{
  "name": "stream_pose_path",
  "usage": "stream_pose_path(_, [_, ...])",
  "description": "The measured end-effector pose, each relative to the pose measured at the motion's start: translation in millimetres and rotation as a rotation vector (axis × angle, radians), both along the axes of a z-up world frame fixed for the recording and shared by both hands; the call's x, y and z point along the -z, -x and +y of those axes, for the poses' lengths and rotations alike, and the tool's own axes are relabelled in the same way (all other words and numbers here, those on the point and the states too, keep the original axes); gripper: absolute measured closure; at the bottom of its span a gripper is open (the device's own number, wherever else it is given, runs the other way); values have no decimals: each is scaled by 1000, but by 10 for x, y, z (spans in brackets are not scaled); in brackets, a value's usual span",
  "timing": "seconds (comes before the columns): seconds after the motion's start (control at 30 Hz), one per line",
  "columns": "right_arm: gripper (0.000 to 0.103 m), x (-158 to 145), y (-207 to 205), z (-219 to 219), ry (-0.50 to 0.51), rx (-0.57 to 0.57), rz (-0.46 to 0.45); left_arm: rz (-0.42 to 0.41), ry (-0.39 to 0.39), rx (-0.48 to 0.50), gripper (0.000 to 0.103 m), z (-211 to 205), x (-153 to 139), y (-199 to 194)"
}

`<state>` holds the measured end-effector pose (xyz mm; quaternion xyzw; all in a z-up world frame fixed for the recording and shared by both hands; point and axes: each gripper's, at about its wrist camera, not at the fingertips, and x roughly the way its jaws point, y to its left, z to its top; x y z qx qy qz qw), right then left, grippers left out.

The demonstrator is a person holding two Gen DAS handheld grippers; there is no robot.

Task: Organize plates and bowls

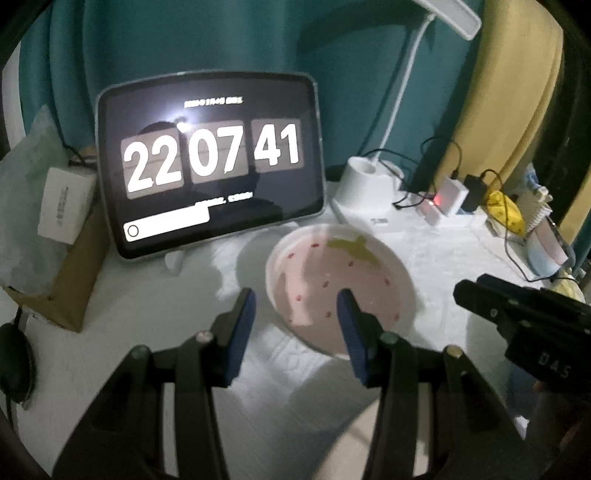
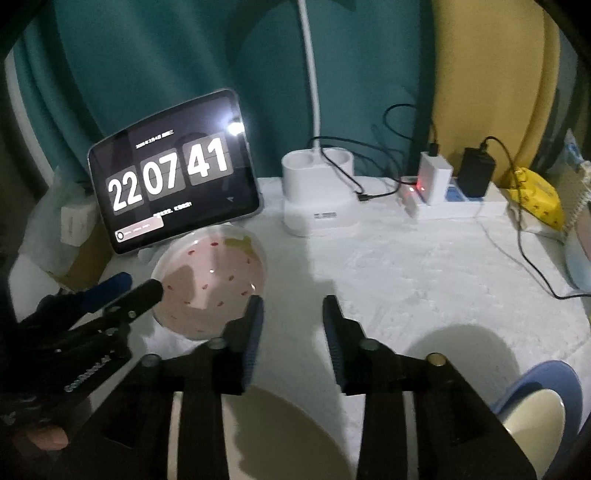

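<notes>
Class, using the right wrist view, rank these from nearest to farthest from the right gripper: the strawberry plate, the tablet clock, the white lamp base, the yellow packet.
1. strawberry plate, just left of the right gripper.
2. white lamp base, ahead.
3. tablet clock, far left; too close to call against the lamp base.
4. yellow packet, far right.

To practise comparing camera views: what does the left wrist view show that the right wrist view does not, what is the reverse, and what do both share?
Only the left wrist view shows the white lamp head at the top.

Only the right wrist view shows the blue bowl at lower right and a cream dish beneath the right gripper.

Both show the pink strawberry plate, the clock tablet, the lamp base, the power strip and the open left gripper.
</notes>
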<state>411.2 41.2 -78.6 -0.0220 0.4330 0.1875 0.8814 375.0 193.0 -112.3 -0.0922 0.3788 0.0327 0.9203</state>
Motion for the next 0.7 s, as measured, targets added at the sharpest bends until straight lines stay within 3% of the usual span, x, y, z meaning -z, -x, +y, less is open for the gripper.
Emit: stream_pose_path(0.7, [67,438,-387,302,2,-34,95,68,29,17,56,134,323,-268])
